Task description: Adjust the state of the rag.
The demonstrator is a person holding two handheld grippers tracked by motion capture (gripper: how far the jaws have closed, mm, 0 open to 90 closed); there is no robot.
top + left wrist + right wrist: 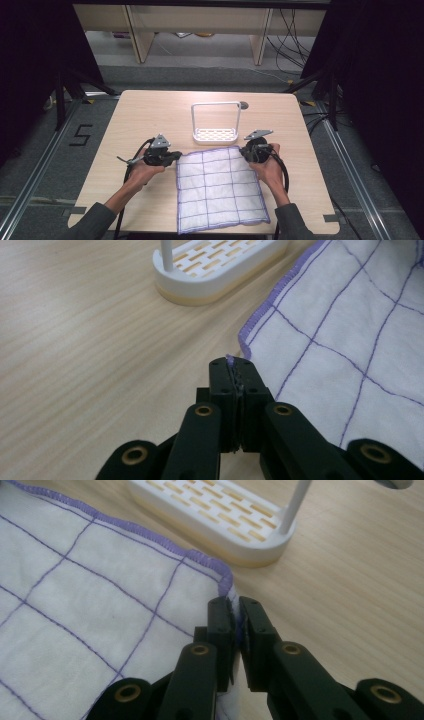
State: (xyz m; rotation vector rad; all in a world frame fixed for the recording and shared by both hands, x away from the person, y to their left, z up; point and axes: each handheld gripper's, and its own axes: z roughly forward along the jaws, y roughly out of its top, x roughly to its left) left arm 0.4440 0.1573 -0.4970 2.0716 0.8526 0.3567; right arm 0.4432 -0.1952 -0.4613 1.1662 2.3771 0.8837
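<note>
**Cloth pinched at both far corners: thin grips are the weak point**

Cloth (218, 187), white with a purple grid and purple hem, lies flat on the desk (150, 115), reaching from the near edge toward the middle, slightly right of centre. Just beyond its far edge stands a white slotted rack (215, 134) with a tall hoop handle, near the desk's middle.

The left tool (235, 371) is closed on the cloth's far left corner; in the left gripper view a mere tuft of purple hem pokes out between the pads. The right tool (236, 614) is clamped on the far right corner, with the hem running down between its jaws. In the high view each tool sits at its own far corner, the cloth spread between them and toward the person.

The likely failure is a slip on the left: so little fabric is caught there that a lift or pull could tug the hem free, leaving the cloth dangling from the right tool alone. Uneven pulling would also skew or bunch the fabric. With the rack so close behind, a forward swing could knock or drag it.
</note>
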